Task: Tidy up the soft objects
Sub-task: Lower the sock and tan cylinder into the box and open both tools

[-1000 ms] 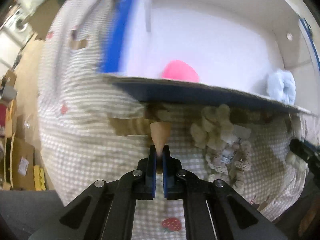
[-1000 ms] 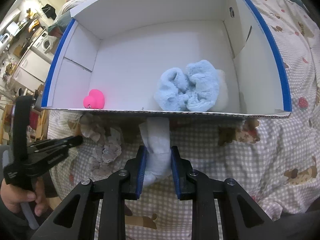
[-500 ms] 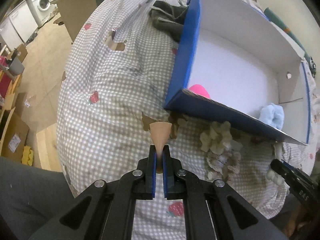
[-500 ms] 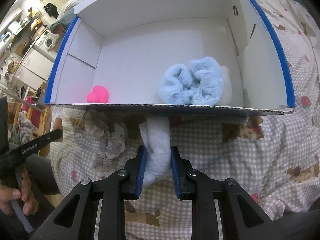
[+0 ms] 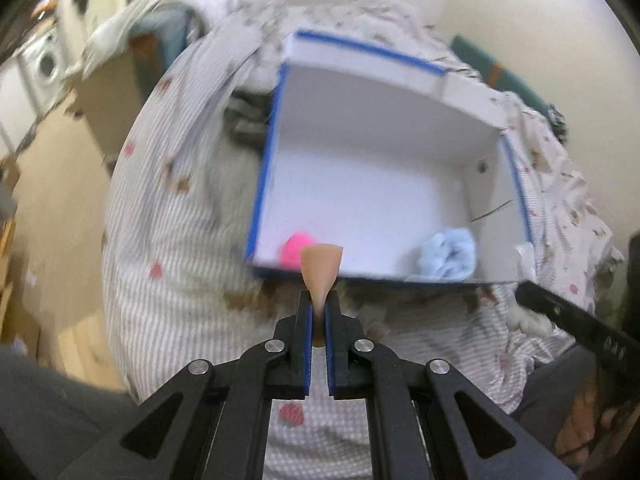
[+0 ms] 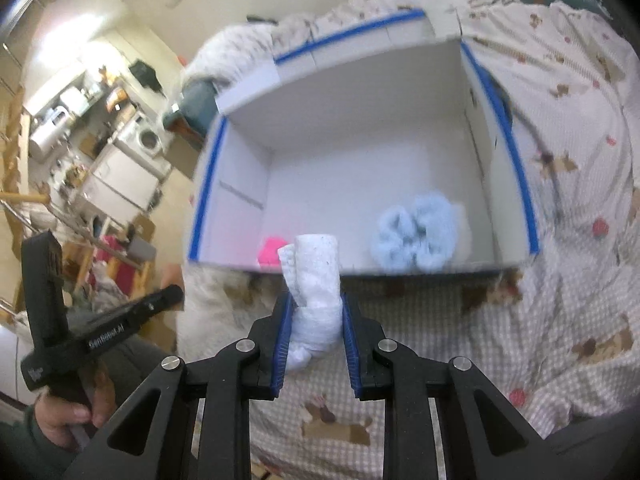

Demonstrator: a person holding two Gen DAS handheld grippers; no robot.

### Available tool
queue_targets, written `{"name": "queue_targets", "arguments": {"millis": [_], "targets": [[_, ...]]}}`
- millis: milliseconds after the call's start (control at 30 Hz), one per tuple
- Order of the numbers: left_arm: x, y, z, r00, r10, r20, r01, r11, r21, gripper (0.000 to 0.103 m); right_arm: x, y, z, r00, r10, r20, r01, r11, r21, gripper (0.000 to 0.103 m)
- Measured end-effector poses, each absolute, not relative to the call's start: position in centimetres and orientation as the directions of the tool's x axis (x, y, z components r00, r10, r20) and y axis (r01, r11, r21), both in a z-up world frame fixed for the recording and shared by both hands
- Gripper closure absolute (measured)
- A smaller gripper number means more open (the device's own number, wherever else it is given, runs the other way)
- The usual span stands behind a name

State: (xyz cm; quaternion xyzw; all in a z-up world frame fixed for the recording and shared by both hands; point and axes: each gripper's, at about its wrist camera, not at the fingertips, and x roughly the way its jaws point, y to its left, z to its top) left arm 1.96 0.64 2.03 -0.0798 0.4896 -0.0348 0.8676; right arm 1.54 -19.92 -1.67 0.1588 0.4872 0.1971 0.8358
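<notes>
A white box with blue rims [image 5: 400, 80] [image 6: 360, 128] sits on the checked bedspread. Inside it lie a pink soft piece [image 5: 294, 250] [image 6: 268, 250] at the front left and a fluffy light-blue cloth [image 5: 450, 254] [image 6: 416, 236] at the front right. My left gripper [image 5: 319, 304] is shut on a tan cone-shaped sponge [image 5: 321, 268], held above the box's near wall. My right gripper [image 6: 315, 308] is shut on a rolled white cloth [image 6: 314, 280], also held just before the near wall. The right gripper's tip shows in the left wrist view [image 5: 568, 316].
The bedspread [image 6: 560, 300] [image 5: 168, 260] with bear and strawberry prints surrounds the box. The left gripper and the hand holding it [image 6: 80, 340] are at the left of the right wrist view. A washing machine [image 6: 146, 140] and kitchen clutter stand far left, beyond the bed.
Both grippers have risen and tilted, so the box is seen more from above. The lace cloth in front of the box is no longer visible. Both grips are unchanged.
</notes>
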Motion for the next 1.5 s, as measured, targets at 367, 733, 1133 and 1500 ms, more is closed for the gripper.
{"name": "queue_targets", "arguments": {"millis": [367,733,1133,1500], "targets": [[9.0,-0.7,2.1,0.515,-0.128,-0.847,0.014,0.99,-0.141,0.097,6.8,-20.9,2.2,0.577,0.434,-0.692,-0.192,0.895,0.402,0.078],[11.4,-2.6,-2.3,0.544,-0.1,-0.833,0.057,0.995,-0.083,0.097,8.7,-20.8,-3.4,0.515,0.376,-0.771,-0.119,0.921,0.37,0.078],[11.2,-2.5,-4.0,0.518,-0.045,-0.854,0.04,0.999,-0.029,0.069,9.0,-20.2,-4.9,0.48,0.359,-0.8,-0.115,0.93,0.349,0.078],[10.5,-2.7,-4.0,0.527,0.032,-0.849,0.017,0.999,0.048,0.041,9.2,-20.2,-5.3,0.474,0.353,-0.807,-0.113,0.933,0.342,0.078]]}}
